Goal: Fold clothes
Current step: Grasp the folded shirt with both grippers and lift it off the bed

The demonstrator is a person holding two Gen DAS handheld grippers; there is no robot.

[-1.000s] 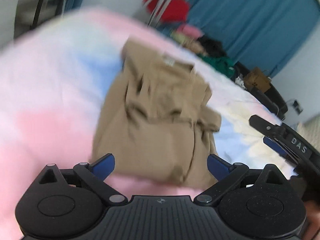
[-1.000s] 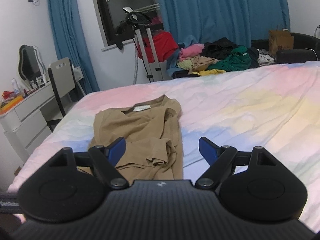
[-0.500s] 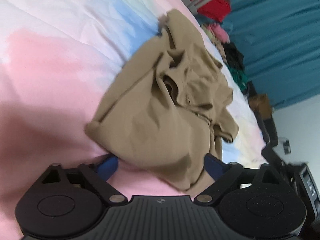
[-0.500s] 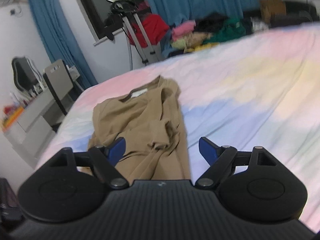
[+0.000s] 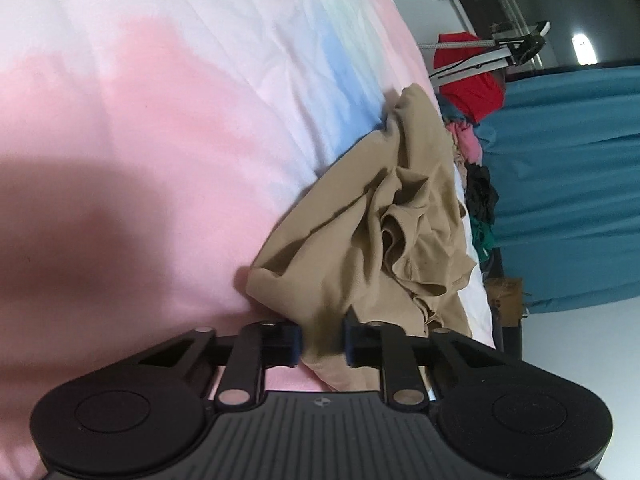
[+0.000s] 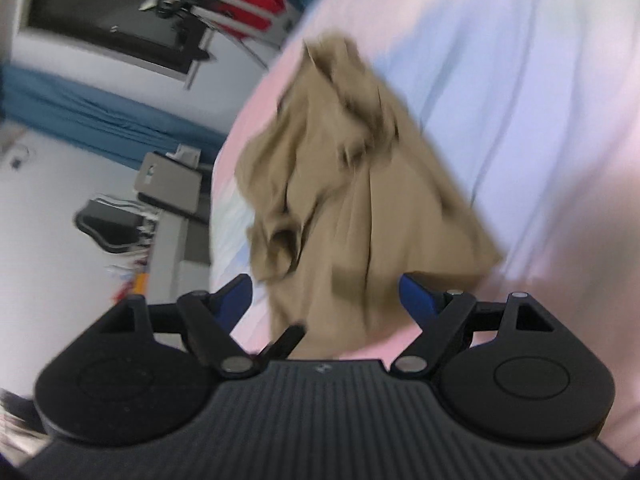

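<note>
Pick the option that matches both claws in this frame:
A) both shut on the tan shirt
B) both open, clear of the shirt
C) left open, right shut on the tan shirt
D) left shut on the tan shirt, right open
D: the left claw pinches an edge of the tan shirt between its closed fingers, while the right claw is spread wide at the hem.
</note>
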